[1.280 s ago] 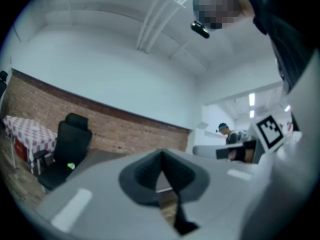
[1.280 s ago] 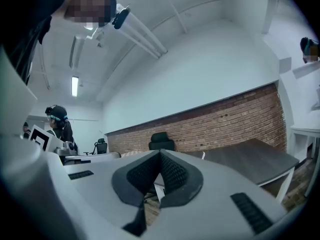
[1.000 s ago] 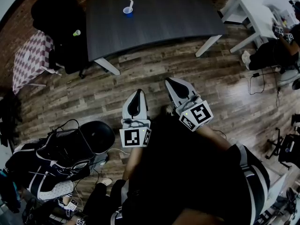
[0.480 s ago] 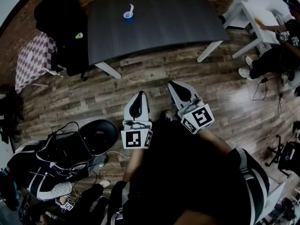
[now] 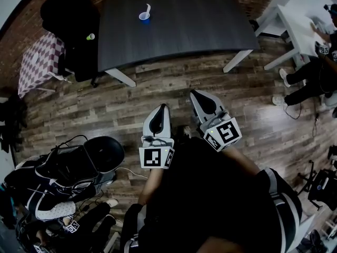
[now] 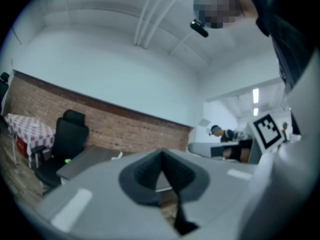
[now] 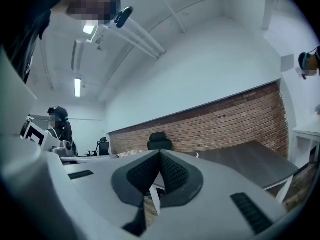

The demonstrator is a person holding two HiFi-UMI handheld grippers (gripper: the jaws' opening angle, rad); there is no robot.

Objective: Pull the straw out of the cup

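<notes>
A small blue cup (image 5: 144,17) with a white straw (image 5: 147,8) leaning out of it stands on the dark grey table (image 5: 189,20) far ahead in the head view. The straw (image 6: 119,155) shows as a tiny white sliver in the left gripper view. Both grippers are held close to the person's body over the wooden floor, well short of the table. My left gripper (image 5: 158,109) is shut with nothing in it. My right gripper (image 5: 199,95) is shut and empty too. Their jaws meet in the gripper views, left gripper (image 6: 161,156), right gripper (image 7: 160,156).
A black office chair (image 5: 73,30) stands at the table's left end, beside a checkered cloth (image 5: 37,67). Dark bags and cables (image 5: 68,167) lie on the floor at the left. A white table (image 5: 305,20) and seated people (image 5: 316,73) are at the right.
The view has shifted slightly as the person moves; both grippers stay shut and close together. The people at the right have moved.
</notes>
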